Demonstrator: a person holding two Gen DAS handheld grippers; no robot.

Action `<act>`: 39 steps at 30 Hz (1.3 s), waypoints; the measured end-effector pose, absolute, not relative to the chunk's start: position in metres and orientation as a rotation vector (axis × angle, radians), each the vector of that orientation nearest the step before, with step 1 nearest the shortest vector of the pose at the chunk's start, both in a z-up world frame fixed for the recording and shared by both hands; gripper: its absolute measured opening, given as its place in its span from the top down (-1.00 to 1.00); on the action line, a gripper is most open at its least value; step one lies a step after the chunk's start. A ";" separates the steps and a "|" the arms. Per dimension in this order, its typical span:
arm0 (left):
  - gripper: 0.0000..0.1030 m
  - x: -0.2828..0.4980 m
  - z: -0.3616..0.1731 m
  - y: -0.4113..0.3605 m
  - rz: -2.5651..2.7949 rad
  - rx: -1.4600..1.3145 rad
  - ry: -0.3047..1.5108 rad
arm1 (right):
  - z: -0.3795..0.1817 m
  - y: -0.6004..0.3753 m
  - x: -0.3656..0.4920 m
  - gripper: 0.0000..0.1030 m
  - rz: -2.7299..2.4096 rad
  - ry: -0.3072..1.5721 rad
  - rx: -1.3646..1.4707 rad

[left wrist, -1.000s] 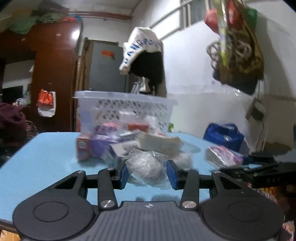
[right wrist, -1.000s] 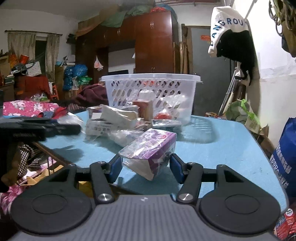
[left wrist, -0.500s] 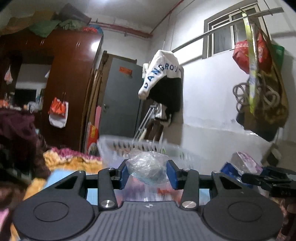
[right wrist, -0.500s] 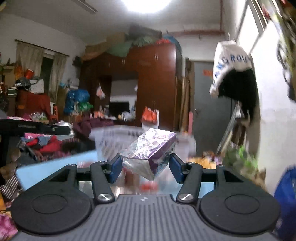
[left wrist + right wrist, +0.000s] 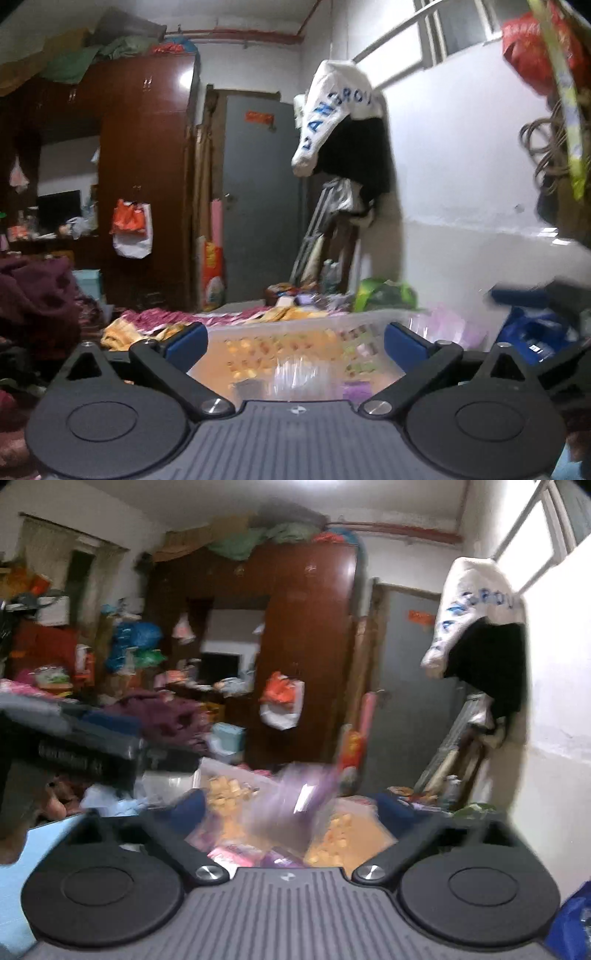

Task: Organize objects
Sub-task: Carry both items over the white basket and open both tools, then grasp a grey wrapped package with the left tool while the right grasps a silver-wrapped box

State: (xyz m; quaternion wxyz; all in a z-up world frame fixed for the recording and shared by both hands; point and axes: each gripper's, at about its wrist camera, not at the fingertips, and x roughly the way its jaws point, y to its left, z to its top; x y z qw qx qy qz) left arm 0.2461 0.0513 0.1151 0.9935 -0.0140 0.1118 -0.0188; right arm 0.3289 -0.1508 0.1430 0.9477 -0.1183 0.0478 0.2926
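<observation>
- The left tool [image 5: 295, 341] has its blue-padded jaws spread wide, and nothing is held between them.
- It sits just above the white plastic basket [image 5: 369, 319], whose perforated rim runs across the gap between the fingers.
- A crinkled clear plastic bag [image 5: 295, 376], blurred, lies low inside the basket below the left tool, apart from both pads.
- The right tool [image 5: 291, 806] is likewise spread wide, gripping nothing.
- A purple packet [image 5: 295, 808], wrapped in shiny film and smeared by motion blur, sits between the right tool's fingers, touching neither as far as the blur allows.
- Under that packet, the right wrist view shows the basket's inside, with pink and purple packs [image 5: 236, 854] lying on its bottom.
- The light-blue surface [image 5: 44, 849] shows at the lower left of the right wrist view, beside the basket.
- The left tool's black body juts in at that view's left edge, beside the basket.
</observation>
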 end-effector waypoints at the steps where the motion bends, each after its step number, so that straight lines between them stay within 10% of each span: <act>1: -0.99 0.238 0.115 0.053 -0.047 -0.039 0.208 | 0.144 -0.155 0.322 -1.00 0.580 0.086 -0.233; 13: -0.99 0.107 0.036 0.023 -0.220 0.011 0.219 | 0.073 -0.239 0.271 -1.00 0.623 0.329 -0.056; 39: -0.68 0.110 0.023 0.007 -0.070 -0.014 0.232 | 0.052 -0.222 0.313 -1.00 0.604 0.548 -0.096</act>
